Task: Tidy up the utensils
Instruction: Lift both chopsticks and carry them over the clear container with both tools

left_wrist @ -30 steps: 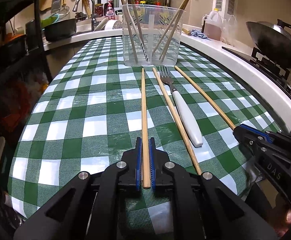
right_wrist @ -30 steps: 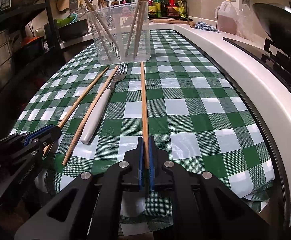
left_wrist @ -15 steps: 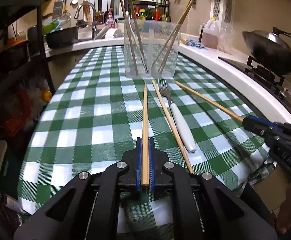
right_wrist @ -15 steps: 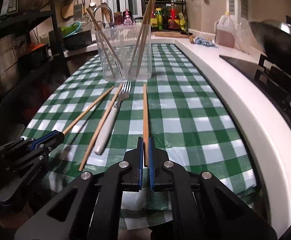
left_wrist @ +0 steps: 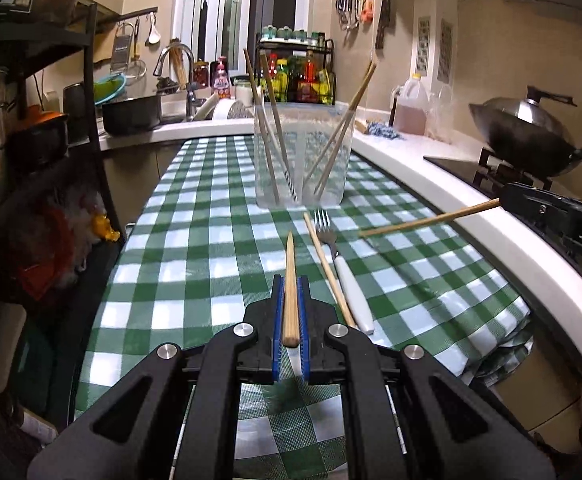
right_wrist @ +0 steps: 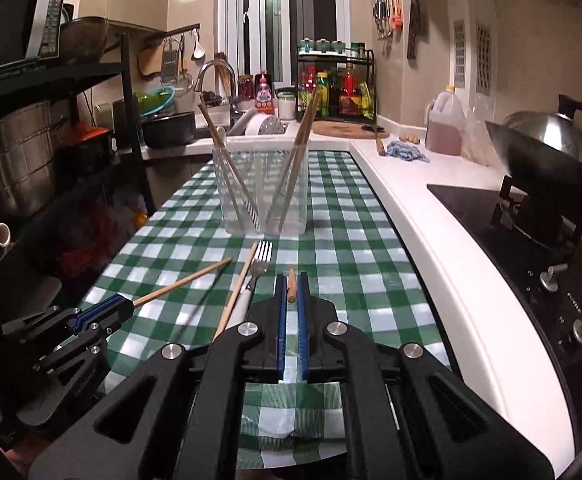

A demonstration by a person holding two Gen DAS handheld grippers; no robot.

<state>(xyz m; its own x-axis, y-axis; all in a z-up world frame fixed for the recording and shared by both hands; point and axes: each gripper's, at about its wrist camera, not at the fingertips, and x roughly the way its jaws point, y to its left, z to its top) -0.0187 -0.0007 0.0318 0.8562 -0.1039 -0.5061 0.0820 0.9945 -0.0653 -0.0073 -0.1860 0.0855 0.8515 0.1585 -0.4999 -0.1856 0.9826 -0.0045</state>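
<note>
My left gripper (left_wrist: 290, 286) is shut on the thick end of a wooden chopstick (left_wrist: 290, 256), held above the green checked tablecloth (left_wrist: 195, 248) and pointing at the clear plastic container (left_wrist: 301, 160). My right gripper (right_wrist: 290, 284) is shut on a second chopstick (right_wrist: 291, 280), also off the cloth. Each gripper shows in the other's view: the right gripper (left_wrist: 507, 200) with its chopstick (left_wrist: 431, 220), the left gripper (right_wrist: 109, 312) with its chopstick (right_wrist: 183, 282). A white-handled fork (left_wrist: 347, 280) and one loose chopstick (left_wrist: 327, 264) lie between them. Several chopsticks stand in the container (right_wrist: 265, 188).
A white counter edge (left_wrist: 471, 208) runs along the right, with a stove and a wok (right_wrist: 551, 164) beyond it. An oil jug (left_wrist: 411, 108) and a blue rag stand behind the container. A black shelf rack (left_wrist: 51, 120) with pots borders the left; a sink and faucet (left_wrist: 179, 64) are at the back.
Both grippers have risen, each lifting its chopstick off the cloth. The fork and the loose chopstick stay where they lay.
</note>
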